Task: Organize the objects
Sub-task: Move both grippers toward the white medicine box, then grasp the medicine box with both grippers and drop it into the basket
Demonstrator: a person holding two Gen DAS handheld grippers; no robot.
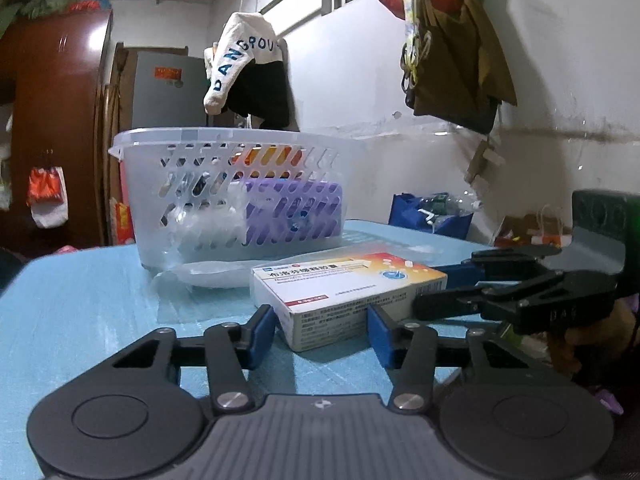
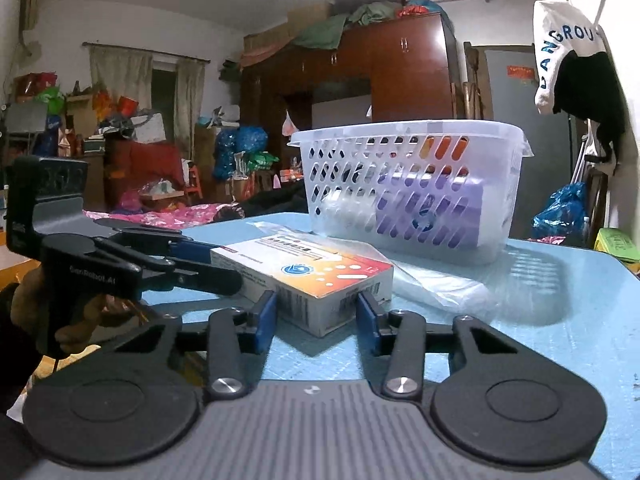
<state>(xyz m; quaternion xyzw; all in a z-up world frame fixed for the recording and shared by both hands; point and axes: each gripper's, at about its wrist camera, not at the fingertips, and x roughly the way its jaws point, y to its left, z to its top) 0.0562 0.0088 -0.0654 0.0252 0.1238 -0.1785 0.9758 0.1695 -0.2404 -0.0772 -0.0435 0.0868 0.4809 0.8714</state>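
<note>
A lived-in home, a bedroom doubling as storage. A tall reddish wooden wardrobe point(image 2: 404, 68) stands with bundles of cloth heaped on top, a bed with a pink flowered cover point(image 2: 168, 216) lies in the background, and curtains point(image 2: 120, 80) hang at a window. Clothes hang from a rail by the stained white wall point(image 1: 360, 80), and stuffed bags crowd the floor.
</note>
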